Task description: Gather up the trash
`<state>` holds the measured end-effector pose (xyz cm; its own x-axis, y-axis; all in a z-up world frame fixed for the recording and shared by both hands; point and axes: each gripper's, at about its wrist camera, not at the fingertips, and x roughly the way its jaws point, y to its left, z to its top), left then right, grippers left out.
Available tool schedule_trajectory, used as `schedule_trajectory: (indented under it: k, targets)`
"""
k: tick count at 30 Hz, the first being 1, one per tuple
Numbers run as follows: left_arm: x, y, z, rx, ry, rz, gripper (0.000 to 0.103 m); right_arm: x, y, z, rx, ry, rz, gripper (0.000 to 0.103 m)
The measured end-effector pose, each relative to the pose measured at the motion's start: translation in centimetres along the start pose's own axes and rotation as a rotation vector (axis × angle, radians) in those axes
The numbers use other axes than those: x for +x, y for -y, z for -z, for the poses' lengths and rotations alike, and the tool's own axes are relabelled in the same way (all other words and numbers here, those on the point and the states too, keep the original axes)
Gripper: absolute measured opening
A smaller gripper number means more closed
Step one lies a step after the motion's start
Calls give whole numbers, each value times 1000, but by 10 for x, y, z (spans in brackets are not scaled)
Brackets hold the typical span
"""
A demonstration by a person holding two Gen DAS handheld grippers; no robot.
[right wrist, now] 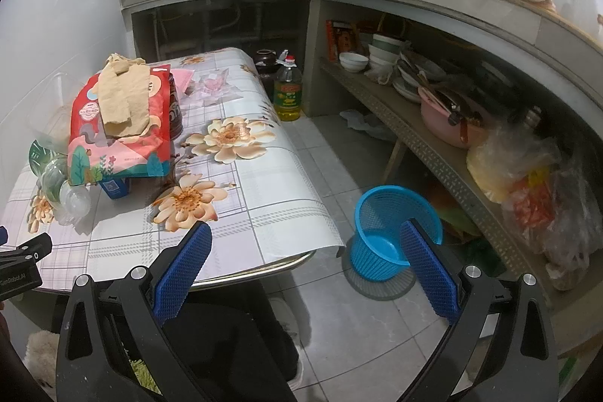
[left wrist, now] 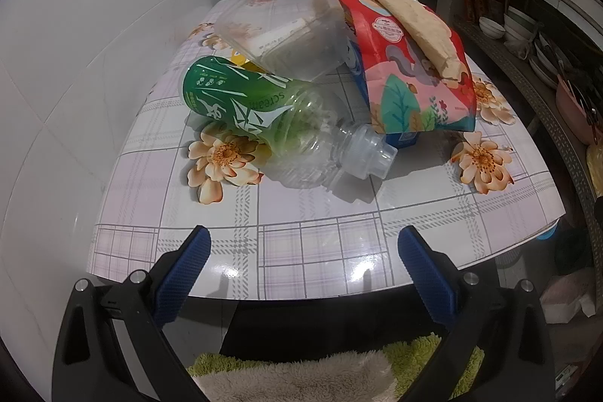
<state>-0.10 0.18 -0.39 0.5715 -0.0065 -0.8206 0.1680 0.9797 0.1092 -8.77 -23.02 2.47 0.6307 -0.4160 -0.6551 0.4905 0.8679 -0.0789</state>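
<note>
Both grippers sat wide apart, empty. Bottle (left wrist: pixel 264 123) lay at 12 o'clock, well beyond the left gripper (left wrist: pixel 303 274); blue basket (right wrist: pixel 392 232) between the right gripper (right wrist: pixel 305 270) fingers.

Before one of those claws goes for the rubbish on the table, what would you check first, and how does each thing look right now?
1. Left claw open and empty: ok.
2. Right claw open and empty: ok.
3. Clear path from the left claw to the plastic bottle: ok, bare table lies between them.
4. Bottle free to lift: not ok, the clear container leans over it.
5. Blue basket ready on the floor, looks empty: ok.
6. Paper steady on the red bag: cannot tell.
</note>
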Motion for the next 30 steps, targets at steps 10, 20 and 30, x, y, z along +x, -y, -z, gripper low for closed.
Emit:
schedule_trajectory:
  k: [10, 20, 30]
  targets:
    - [2, -2, 1, -4, -3, 1, 97, 0, -3, -1, 0, 0, 2, 95]
    - [5, -3, 2, -7, -8, 1, 97, 0, -4, -1, 0, -2, -1, 95]
    - [7, -4, 3, -11, -13, 1, 97, 0, -4, -1, 0, -3, -3, 95]
